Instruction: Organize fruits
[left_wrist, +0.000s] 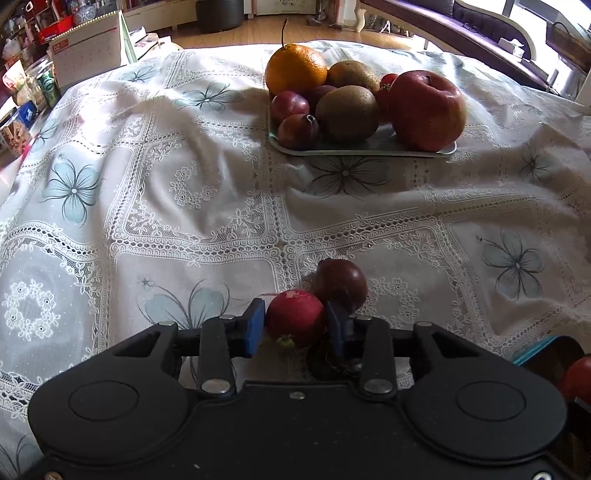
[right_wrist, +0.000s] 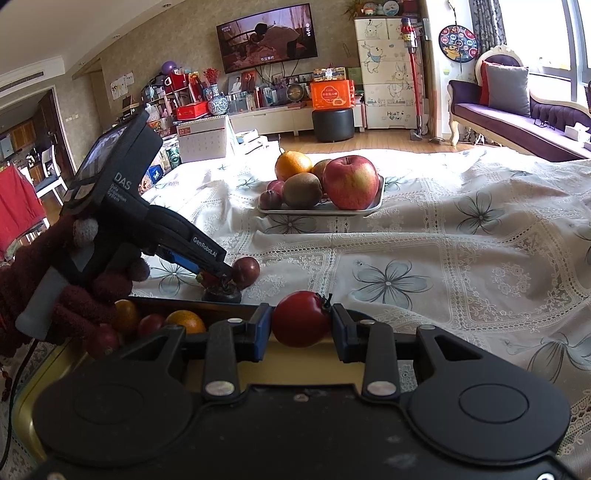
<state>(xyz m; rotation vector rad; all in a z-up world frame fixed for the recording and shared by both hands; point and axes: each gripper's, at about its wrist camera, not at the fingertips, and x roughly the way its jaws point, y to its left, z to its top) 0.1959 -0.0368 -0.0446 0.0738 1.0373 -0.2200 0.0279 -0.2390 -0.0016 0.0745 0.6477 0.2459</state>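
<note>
Gripping a small round red fruit (left_wrist: 295, 319) between its blue rubber pads, the left gripper (left_wrist: 295, 321) is closed on it close above the lace tablecloth (left_wrist: 147, 221); the fruit has a smooth skin with a pale patch on top and a green stem end facing the camera; a darker, glossy purple fruit (left_wrist: 341, 284) lies on the cloth just ahead of the right-hand pad, touching or nearly touching the held fruit; a dark, flat, lumpy object (right_wrist: 221, 293) sits on the cloth directly below this gripper, its material not discernible.

Far ahead of the left gripper stands a pale rectangular tray (left_wrist: 369, 149) with rounded corners; it carries an orange (left_wrist: 295, 70) with a pebbled skin, two fuzzy brown kiwis (left_wrist: 347, 112), a large red apple (left_wrist: 428, 109) and several small dark plums (left_wrist: 298, 127).

The right gripper (right_wrist: 301, 325) is clamped on a smooth red tomato (right_wrist: 301, 319), stem to the right; beneath and to its left lies a gold-coloured metal box (right_wrist: 44, 373) holding small orange and red fruits (right_wrist: 184, 321); a hand (right_wrist: 55, 288) in a dark red knitted glove holds the left gripper's black plastic handle.
</note>
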